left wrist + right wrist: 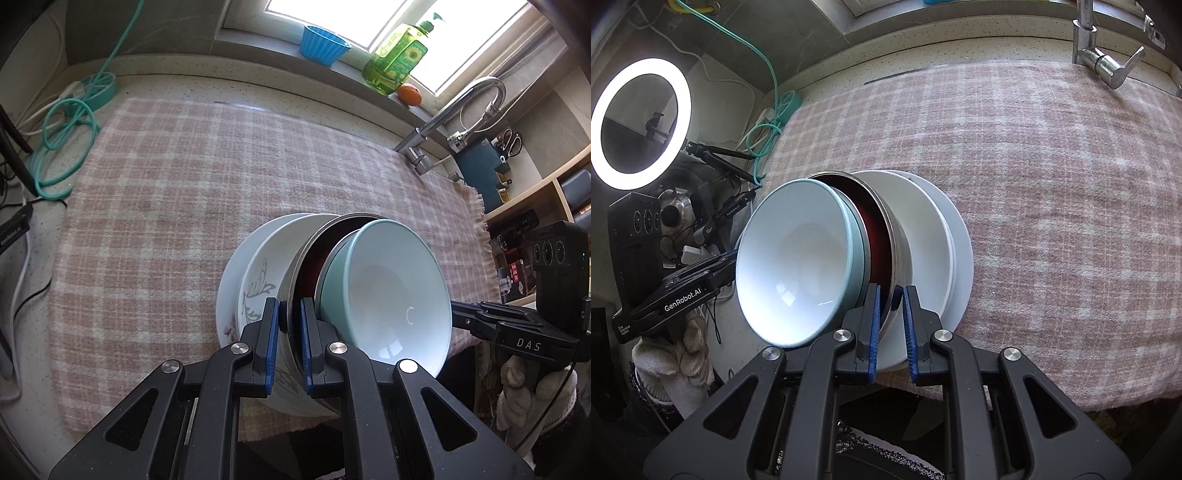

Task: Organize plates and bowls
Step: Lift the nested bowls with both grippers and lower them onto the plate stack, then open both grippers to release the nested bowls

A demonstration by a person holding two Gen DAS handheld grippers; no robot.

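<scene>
a: finding one, left to right. at the far left of the counter, a coiled teal hose (61, 140) and white cables, well clear of the work. the checked cloth (166, 192) covers the counter and lies bare across its left and middle

b: and the dishes?

a: a nested stack near the cloth's front edge, tipped on its side. the white plate (231, 280) is outermost, then the leaf-patterned plate (258, 288), then the steel-rimmed bowl (295, 266) with a dark red inside, then the pale green bowl (388, 288)

b: grippers?

a: the left gripper (290, 306) is clamped nearly closed on the steel-rimmed bowl's rim, one pad outside, one inside. the right gripper (891, 295) is pinched on the same rim at the opposite side, its jaws almost together

b: step in hand?

a: in my judgement the stack is being carried or tilted as one unit, held by that single rim. whether the plates rest on the cloth cannot be told

b: next move?

a: both hands would need to level it together and set it down flat; uneven motion could let the pale green bowl slide out

b: obstructions?

a: to the right, the faucet (465, 107) stands at the cloth's far corner, with an oil bottle (397, 59) and blue cup (323, 44) on the sill. none block the bare cloth
</scene>
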